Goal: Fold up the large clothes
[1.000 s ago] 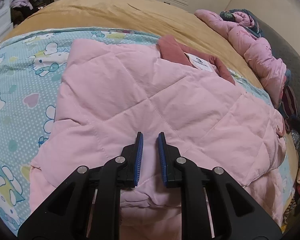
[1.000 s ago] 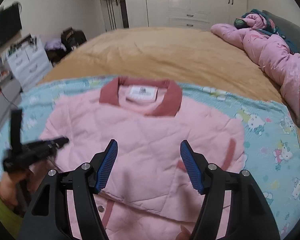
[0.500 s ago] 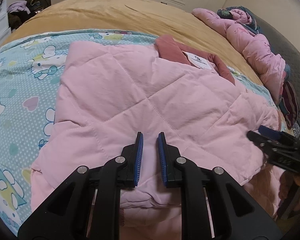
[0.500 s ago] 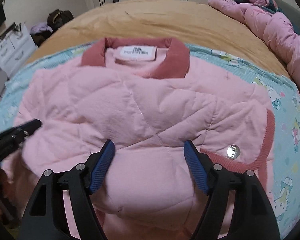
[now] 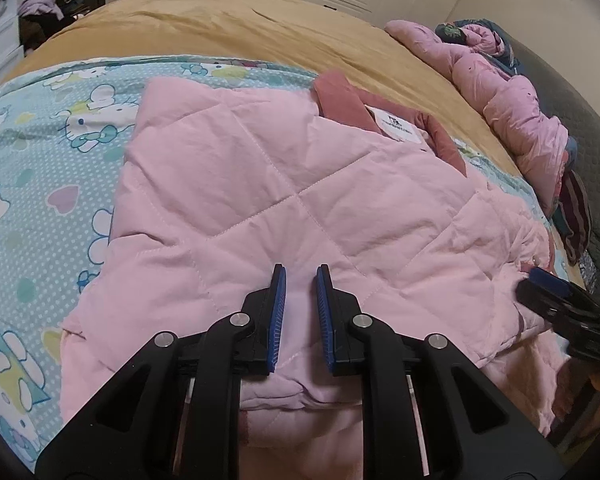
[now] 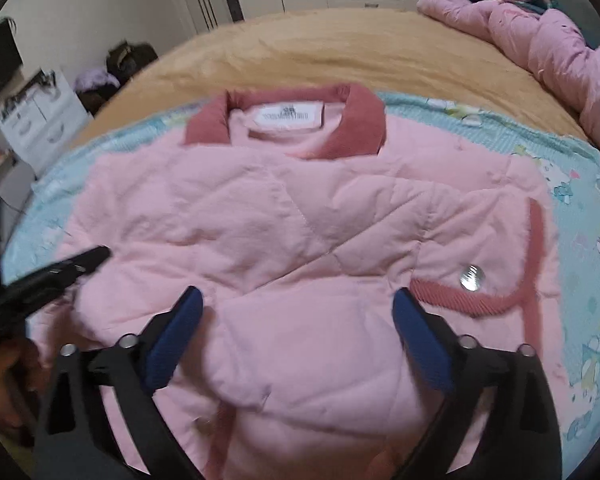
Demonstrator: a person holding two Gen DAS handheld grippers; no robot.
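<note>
Holding my left gripper [image 5: 301,312] low over the near hem of the pink quilted jacket [image 5: 292,184], I have its blue pads a narrow gap apart with a ridge of fabric between them; whether they pinch it I cannot tell. My right gripper [image 6: 296,336] gapes wide above the jacket, holding nothing. The jacket lies folded on the cartoon-print sheet [image 6: 580,208], collar [image 6: 356,120] away from me.
</note>
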